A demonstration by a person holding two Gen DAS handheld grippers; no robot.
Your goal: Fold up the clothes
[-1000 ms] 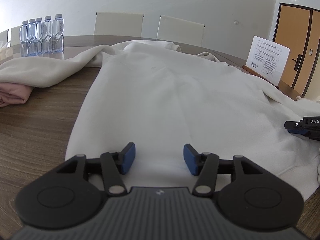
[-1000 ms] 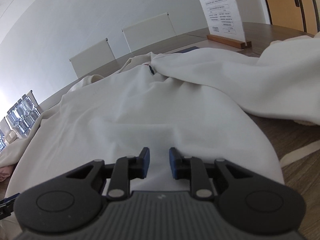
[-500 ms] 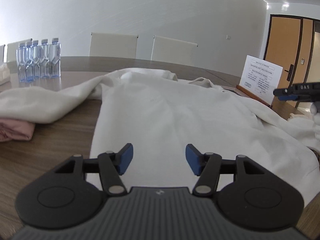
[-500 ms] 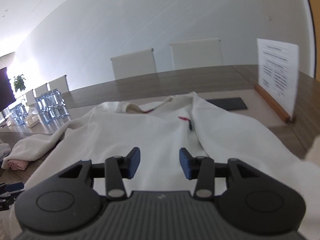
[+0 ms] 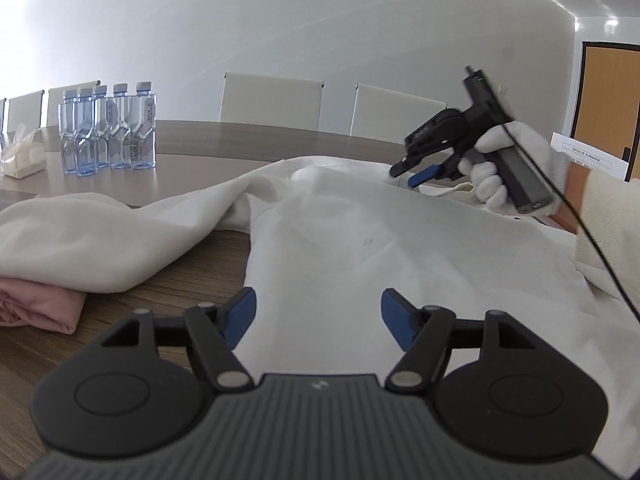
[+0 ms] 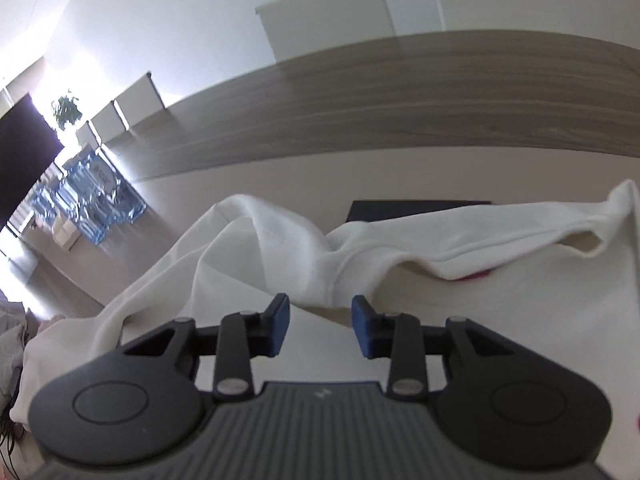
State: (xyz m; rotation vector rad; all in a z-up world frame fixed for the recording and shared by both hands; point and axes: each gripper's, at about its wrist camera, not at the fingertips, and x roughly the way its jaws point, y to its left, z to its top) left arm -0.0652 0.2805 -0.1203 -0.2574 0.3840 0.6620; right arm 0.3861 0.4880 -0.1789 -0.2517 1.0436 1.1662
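A white long-sleeved garment (image 5: pixel 360 248) lies spread on the wooden table (image 5: pixel 192 144), one sleeve (image 5: pixel 100 232) trailing left. My left gripper (image 5: pixel 318 312) hovers over its near end. The jaws are opening and nothing is between them. At the far end a gloved hand (image 5: pixel 492 160) holds my right gripper (image 5: pixel 414 172), tilted down at the neck. In the right wrist view that gripper (image 6: pixel 320 320) sits just short of a shoulder fold (image 6: pixel 332 276) beside the open collar (image 6: pixel 580 240). Its jaws are closing, and the pads (image 6: pixel 280 320) press on no cloth.
A folded pink cloth (image 5: pixel 36 304) lies under the sleeve at the left. Several water bottles (image 5: pixel 108 132) and a tissue box (image 5: pixel 22 158) stand at the back left. Chairs (image 5: pixel 272 100) line the far side. A paper sign (image 5: pixel 592 156) stands right. A dark flat pad (image 6: pixel 416 208) lies beyond the collar.
The right gripper swept from the garment's near hem to its far collar end, with its jaws first widening and then narrowing. The left gripper lifted a little and its jaws spread wider.
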